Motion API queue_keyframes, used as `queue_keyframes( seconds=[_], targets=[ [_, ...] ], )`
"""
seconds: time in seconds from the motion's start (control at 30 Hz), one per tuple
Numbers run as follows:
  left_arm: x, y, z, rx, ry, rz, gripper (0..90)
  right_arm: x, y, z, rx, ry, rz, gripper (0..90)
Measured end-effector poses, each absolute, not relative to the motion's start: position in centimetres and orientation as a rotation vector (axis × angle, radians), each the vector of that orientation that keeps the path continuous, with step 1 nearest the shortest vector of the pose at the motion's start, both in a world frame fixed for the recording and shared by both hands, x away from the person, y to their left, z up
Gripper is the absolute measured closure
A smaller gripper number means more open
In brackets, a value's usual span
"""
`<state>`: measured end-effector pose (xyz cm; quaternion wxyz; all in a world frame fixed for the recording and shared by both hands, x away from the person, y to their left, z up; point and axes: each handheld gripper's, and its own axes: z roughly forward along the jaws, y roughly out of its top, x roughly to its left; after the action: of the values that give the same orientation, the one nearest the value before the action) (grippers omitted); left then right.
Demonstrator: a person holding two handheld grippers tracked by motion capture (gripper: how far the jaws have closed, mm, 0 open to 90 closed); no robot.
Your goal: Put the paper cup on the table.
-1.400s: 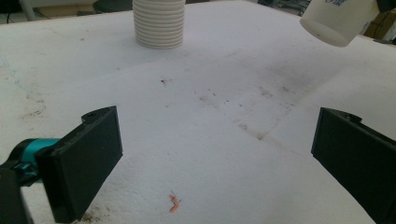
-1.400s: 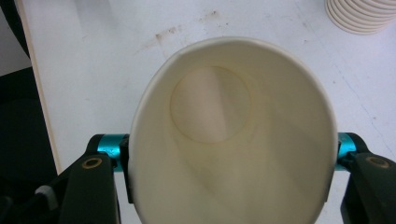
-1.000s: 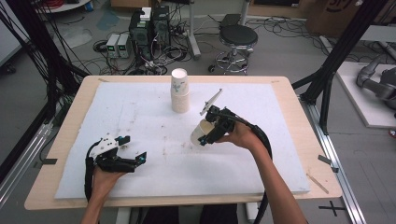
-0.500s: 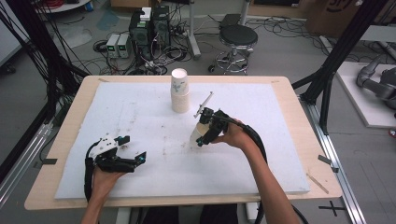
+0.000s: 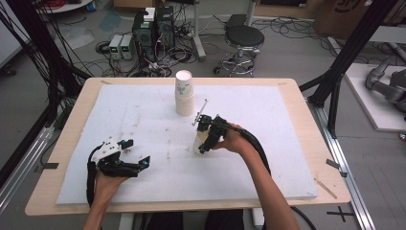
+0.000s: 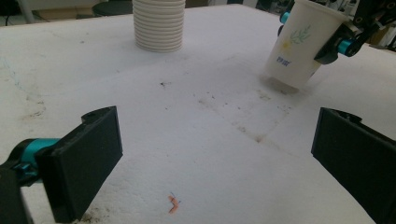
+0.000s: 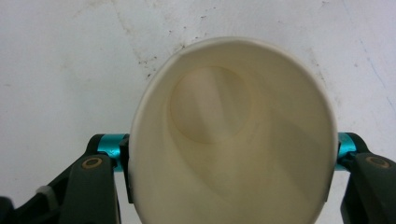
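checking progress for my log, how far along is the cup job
Done: one paper cup is off the stack of cups and clamped in the right gripper. In hand: it is tilted, its base at or just above the white mat; contact unclear. Left: stand it upright and let go. The left gripper is open and holds nothing.

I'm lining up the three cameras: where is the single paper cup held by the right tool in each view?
High view: single paper cup at table centre, clamped by the right tool.
Left gripper view: upper right, tilted.
Right gripper view: centre, seen from above into its mouth.
Shared landmark: the cup stack, beyond it in two views.
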<state>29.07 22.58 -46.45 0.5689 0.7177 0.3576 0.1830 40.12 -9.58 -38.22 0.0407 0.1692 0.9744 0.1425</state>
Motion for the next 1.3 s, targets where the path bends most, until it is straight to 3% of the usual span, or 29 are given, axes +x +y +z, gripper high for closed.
queue_keyframes(
  seconds=[0.73,0.97,1.17,1.3],
  targets=[
    [29.1,22.6,-46.5,1.686,0.835,0.425,1.8,40.3,-8.2,-38.7,0.473,2.97,0.458,33.1],
    [29.1,22.7,-46.5,1.685,0.836,0.425,1.8,40.5,-7.9,-38.9,0.471,2.968,0.465,28.1],
    [29.1,22.7,-46.5,1.68,0.835,0.419,1.8,40.7,-7.7,-39.4,0.501,2.944,0.443,14.4],
    [29.1,22.7,-46.5,1.676,0.837,0.416,1.8,40.8,-7.6,-39.6,0.506,2.932,0.451,14.0]
  ],
)
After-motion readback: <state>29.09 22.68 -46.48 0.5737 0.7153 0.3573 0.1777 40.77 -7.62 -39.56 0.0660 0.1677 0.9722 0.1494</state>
